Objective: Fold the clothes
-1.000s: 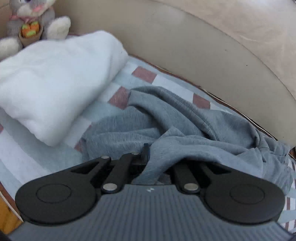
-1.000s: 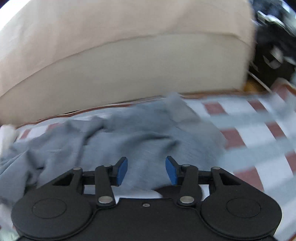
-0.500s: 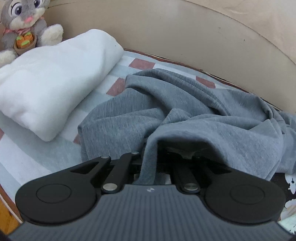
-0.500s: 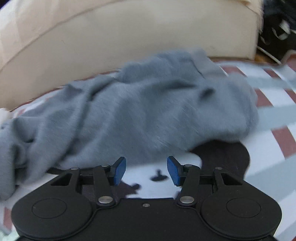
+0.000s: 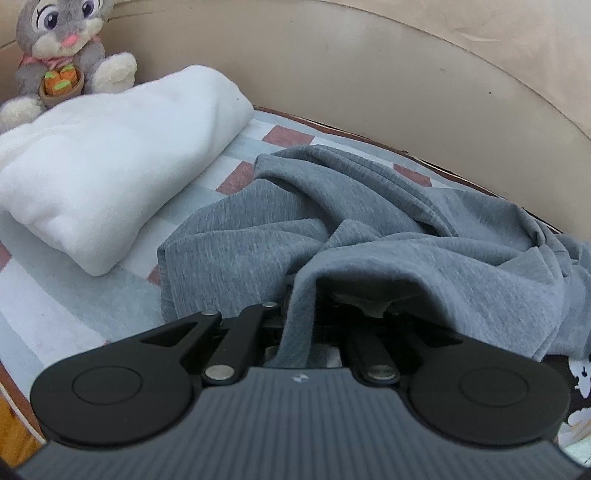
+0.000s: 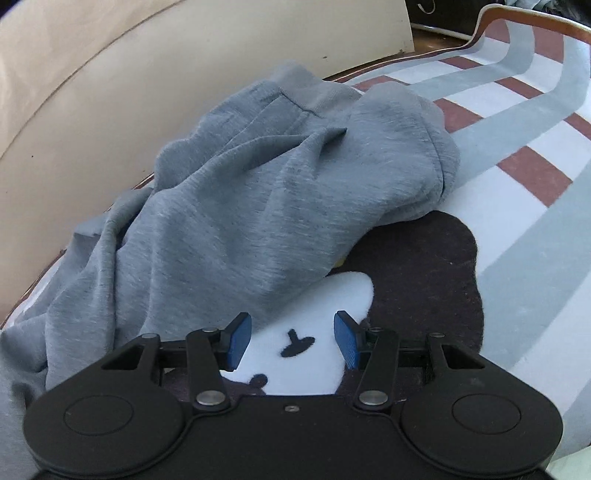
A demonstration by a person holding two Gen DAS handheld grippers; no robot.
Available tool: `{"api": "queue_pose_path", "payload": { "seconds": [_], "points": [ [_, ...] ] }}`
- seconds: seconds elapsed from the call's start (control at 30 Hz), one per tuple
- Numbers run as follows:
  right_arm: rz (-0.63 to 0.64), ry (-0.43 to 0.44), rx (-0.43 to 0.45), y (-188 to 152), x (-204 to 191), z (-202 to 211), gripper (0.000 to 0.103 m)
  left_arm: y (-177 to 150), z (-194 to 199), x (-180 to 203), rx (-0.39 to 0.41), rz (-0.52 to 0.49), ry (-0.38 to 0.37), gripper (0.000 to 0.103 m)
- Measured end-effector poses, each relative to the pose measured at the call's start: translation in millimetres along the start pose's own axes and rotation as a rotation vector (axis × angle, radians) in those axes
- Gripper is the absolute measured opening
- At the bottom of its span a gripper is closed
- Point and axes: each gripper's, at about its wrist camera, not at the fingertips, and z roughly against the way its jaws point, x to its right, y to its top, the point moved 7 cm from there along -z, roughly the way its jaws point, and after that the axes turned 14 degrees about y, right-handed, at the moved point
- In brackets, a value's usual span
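Observation:
A crumpled grey garment [image 5: 369, 221] lies on a striped and checked mat [image 5: 66, 314]. In the left wrist view my left gripper [image 5: 299, 317] is shut on a fold of the grey garment, and the cloth drapes over its fingers and hides the tips. The right wrist view shows the same grey garment [image 6: 258, 184] bunched toward the upper left, its ribbed hem near the top. My right gripper [image 6: 291, 341] hovers open just off the garment's near edge, blue pads [image 6: 238, 341] apart over a white and dark printed patch of the mat, nothing between them.
A folded white blanket [image 5: 110, 162] lies left of the garment, with a grey plush rabbit [image 5: 62, 48] behind it. A beige upholstered wall [image 5: 406, 85] curves along the mat's far side. Striped mat [image 6: 535, 229] stretches bare to the right, ending at a brown edge [image 6: 535, 16].
The left gripper drew the held fold toward itself, so more garment spreads in view. The right gripper dropped and rolled, leaving the garment and now sitting low over the mat's printed patch.

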Motion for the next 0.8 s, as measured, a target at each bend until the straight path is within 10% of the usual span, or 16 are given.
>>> {"api": "queue_pose_path", "payload": {
  "seconds": [0.57,0.6,0.67,0.8],
  "points": [
    [0.095,0.251,-0.053,30.8,6.4,-37.0,0.057,12.4,12.1,15.3,0.071,-0.064,-0.029,0.004],
    [0.117,0.244,-0.043,33.4,3.0,-41.3,0.052,12.6,11.5,15.7,0.068,-0.063,-0.032,0.004],
    [0.198,0.211,-0.03,38.7,-7.8,-47.4,0.011,12.4,10.1,16.4,0.065,-0.068,-0.034,0.004],
    [0.344,0.201,0.106,60.0,-38.7,-17.2,0.009,20.2,26.8,14.6,0.115,-0.054,-0.082,0.002]
  ]
}}
